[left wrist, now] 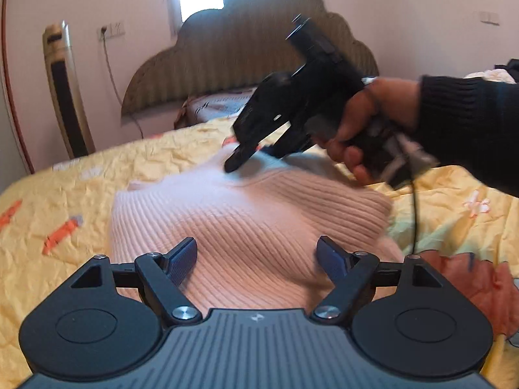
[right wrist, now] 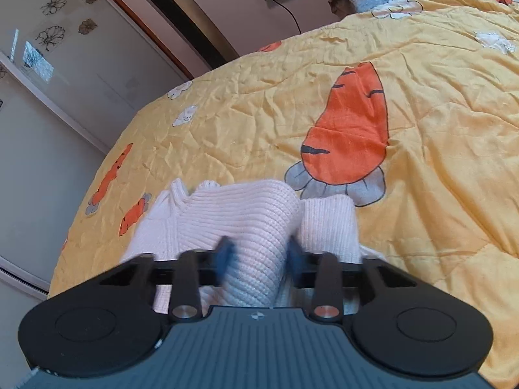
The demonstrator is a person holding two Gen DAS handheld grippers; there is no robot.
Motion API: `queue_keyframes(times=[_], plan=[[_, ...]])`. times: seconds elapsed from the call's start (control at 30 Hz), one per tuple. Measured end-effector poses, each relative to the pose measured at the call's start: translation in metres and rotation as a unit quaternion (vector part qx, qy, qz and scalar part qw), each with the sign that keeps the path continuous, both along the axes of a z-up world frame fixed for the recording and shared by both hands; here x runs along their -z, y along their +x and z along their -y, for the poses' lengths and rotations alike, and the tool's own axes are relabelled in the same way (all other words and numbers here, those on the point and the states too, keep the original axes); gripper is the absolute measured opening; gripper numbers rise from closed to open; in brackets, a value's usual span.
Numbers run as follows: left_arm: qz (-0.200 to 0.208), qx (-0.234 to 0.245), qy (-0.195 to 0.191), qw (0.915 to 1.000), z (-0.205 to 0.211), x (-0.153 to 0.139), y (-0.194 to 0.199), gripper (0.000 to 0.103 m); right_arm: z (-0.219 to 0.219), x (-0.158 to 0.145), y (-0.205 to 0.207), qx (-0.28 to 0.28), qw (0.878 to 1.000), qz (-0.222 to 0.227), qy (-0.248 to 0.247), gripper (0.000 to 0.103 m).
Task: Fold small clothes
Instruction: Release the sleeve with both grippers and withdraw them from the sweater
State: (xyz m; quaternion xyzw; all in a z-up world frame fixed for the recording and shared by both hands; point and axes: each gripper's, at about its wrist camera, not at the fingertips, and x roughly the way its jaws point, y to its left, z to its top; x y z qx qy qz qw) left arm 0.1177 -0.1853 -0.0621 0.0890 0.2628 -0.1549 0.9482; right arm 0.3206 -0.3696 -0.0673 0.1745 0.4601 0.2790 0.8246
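1. The sweater [left wrist: 246,220], pink ribbed knit, lies partly folded on the bed [left wrist: 65,194], centre of the left wrist view and lower centre of the right wrist view.
2. The left claw [left wrist: 259,259] stands wide apart over the knit at the bottom of its view; its pads touch nothing, so it is empty.
3. The right claw [right wrist: 259,253] is closed on a raised fold of the sweater, with the cloth bunched between its fingers. In the left view it comes in from the right, held by a hand [left wrist: 366,123] in a dark sleeve.
4. Likely risk: the thick, springy knit could slip from that narrow pinch if pulled fast, and the fold would fall open.
5. Another risk: with only one side held, a drag may skew the sweater or rumple the loose quilt beneath.
6. The right claw's dangling cable [left wrist: 415,214] could snag the cloth.
7. Count: one sweater, two claws, one hand showing, one bed, one large carrot print [right wrist: 353,126] plus several small ones.
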Motion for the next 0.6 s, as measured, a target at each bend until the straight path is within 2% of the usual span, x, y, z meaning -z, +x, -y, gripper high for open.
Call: queue_keyframes(times=[0.1, 0.23, 0.3, 0.33, 0.37, 0.4, 0.43, 0.47, 0.5, 0.6], plan=[[0.010, 0.030, -0.008, 0.9995, -0.003, -0.006, -0.006, 0.080, 0.002, -0.011, -0.012, -0.004, 1.000, 0.029, -0.001, 0.017], [-0.014, 0.058, -0.018, 0.9981, -0.005, 0.008, -0.007, 0.081, 0.040, -0.032, -0.030, 0.011, 0.997, 0.061, 0.038, 0.016], [-0.013, 0.056, -0.018, 0.9982, -0.006, 0.014, -0.008, 0.080, 0.049, -0.014, -0.028, 0.025, 0.999, 0.033, 0.022, 0.016], [-0.015, 0.060, -0.024, 0.9978, -0.008, 0.011, -0.009, 0.080, 0.047, 0.001, -0.027, 0.025, 1.000, 0.018, 0.004, 0.016], [-0.022, 0.065, -0.042, 0.9967, -0.014, 0.006, -0.010, 0.080, 0.045, 0.010, -0.029, 0.026, 0.999, 0.022, 0.002, 0.016], [-0.027, 0.067, -0.063, 0.9954, -0.023, 0.001, -0.011, 0.080, 0.045, 0.013, -0.032, 0.035, 0.999, 0.034, 0.012, 0.020], [-0.025, 0.062, -0.078, 0.9947, -0.034, -0.004, -0.014, 0.080, 0.049, 0.012, -0.034, 0.051, 0.998, 0.031, 0.027, 0.032], [-0.018, 0.056, -0.087, 0.9945, -0.044, -0.008, -0.018, 0.080, 0.053, 0.010, -0.036, 0.067, 0.996, 0.021, 0.047, 0.038], [-0.007, 0.048, -0.088, 0.9949, -0.057, -0.011, -0.024, 0.080, 0.059, 0.006, -0.040, 0.079, 0.995, 0.012, 0.065, 0.049], [-0.005, 0.032, -0.080, 0.9963, -0.080, -0.011, -0.040, 0.080, 0.076, -0.015, -0.076, 0.079, 0.989, 0.037, 0.117, 0.066]])
